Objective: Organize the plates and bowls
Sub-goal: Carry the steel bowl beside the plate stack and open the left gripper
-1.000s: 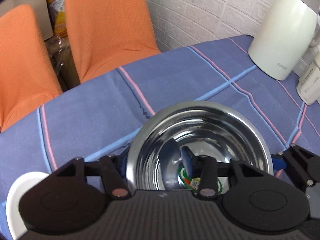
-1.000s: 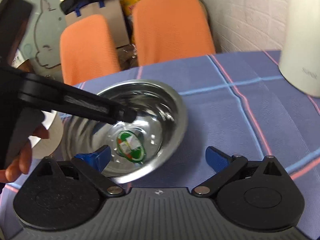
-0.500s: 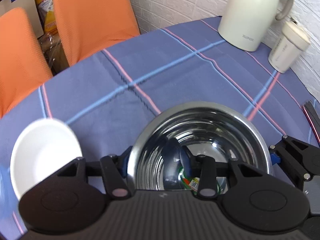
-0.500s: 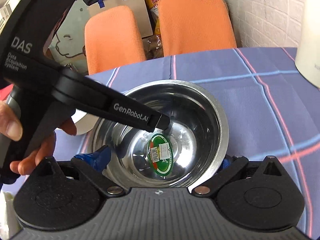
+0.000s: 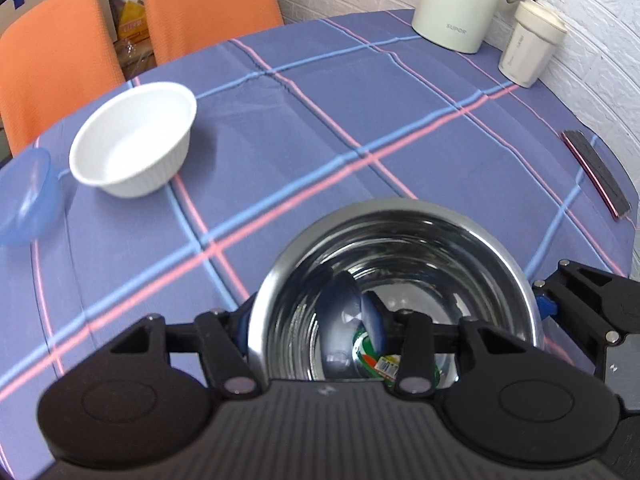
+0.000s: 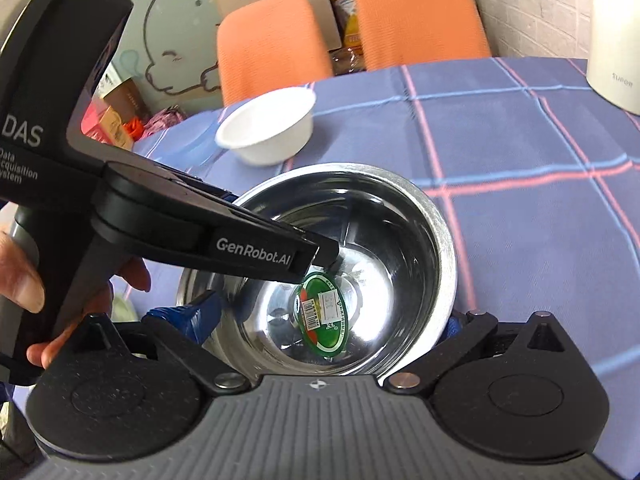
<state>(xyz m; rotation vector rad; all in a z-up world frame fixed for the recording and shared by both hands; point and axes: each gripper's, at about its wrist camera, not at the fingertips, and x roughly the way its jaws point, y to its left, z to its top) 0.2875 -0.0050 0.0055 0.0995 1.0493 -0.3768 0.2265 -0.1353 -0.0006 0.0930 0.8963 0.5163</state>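
At far left a translucent blue bowl and a white bowl are seen on the plaid tablecloth. Nearer, the steel bowl is pinched at its left rim by the left gripper — carrying appears under way. The right gripper straddles it; whether it is clamped cannot be told. Nesting seems next. The kettle, cup and far-right phone are shown together only by the left view — the holding hand only by the right.
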